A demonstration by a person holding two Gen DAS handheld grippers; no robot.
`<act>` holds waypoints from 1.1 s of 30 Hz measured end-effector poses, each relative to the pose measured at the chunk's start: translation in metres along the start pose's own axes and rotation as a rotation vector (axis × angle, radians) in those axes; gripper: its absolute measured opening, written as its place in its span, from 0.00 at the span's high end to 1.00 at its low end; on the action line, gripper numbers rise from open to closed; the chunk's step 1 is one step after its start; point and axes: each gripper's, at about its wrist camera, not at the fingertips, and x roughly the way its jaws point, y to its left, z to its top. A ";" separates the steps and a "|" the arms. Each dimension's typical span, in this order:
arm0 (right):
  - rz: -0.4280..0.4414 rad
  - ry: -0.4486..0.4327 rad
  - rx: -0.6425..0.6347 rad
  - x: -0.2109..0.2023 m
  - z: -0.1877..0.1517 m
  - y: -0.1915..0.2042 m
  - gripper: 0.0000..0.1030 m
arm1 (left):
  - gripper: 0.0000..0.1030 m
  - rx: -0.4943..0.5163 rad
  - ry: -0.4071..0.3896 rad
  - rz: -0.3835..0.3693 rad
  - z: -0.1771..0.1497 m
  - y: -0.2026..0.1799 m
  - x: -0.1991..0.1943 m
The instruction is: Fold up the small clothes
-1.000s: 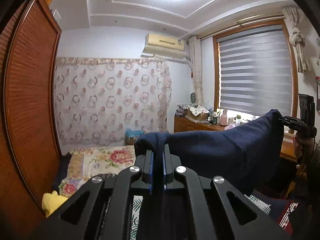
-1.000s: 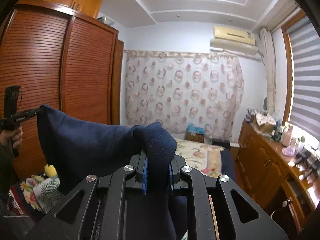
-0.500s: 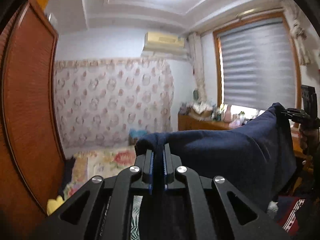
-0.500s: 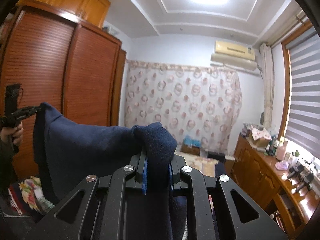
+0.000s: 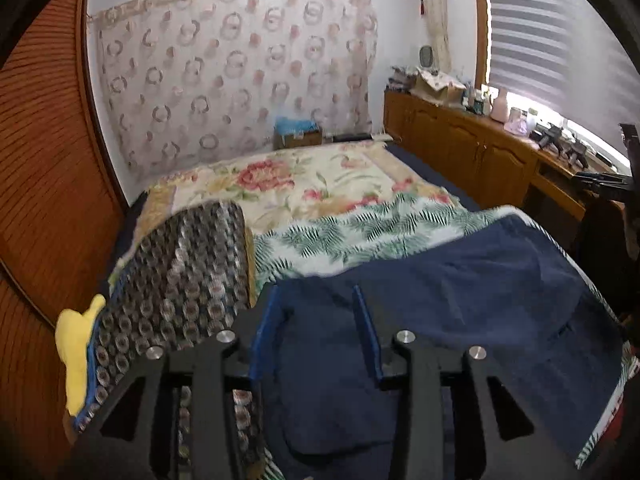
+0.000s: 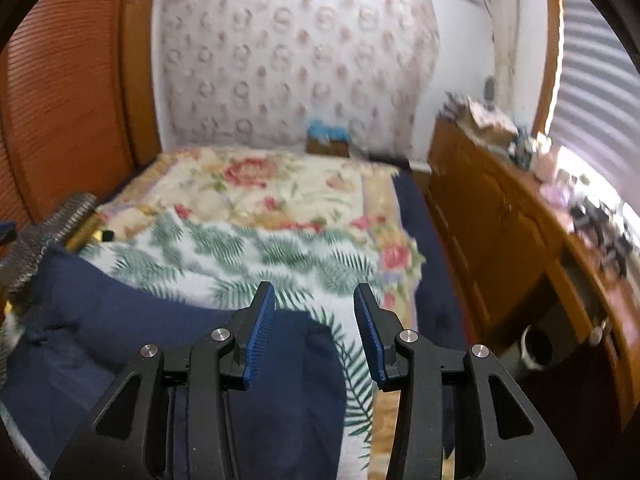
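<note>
A dark navy garment [image 5: 472, 300] lies spread flat on the fern-print blanket of the bed; it also shows in the right wrist view [image 6: 120, 344]. My left gripper [image 5: 316, 312] is open, its blue-padded fingers just above the garment's left part, holding nothing. My right gripper [image 6: 314, 312] is open and empty above the garment's right edge, with fern blanket showing between its fingers. The right gripper also appears at the far right of the left wrist view [image 5: 600, 180].
The bed carries a fern-print blanket [image 5: 360, 232] over a floral quilt [image 5: 280, 180]. A grey patterned folded cloth [image 5: 188, 272] and a yellow item [image 5: 76, 344] lie at the left. A wooden wardrobe [image 5: 44, 160] stands left, a cluttered wooden cabinet [image 6: 500, 216] right.
Both grippers held the navy garment up in the air, stretched between them. Now both have come down, tilted toward the bed and opened; the garment lies flat on the blanket.
</note>
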 end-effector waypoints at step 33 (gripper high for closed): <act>0.118 0.204 0.057 0.021 -0.144 0.035 0.39 | 0.58 -0.049 0.192 -0.042 -0.126 -0.045 0.017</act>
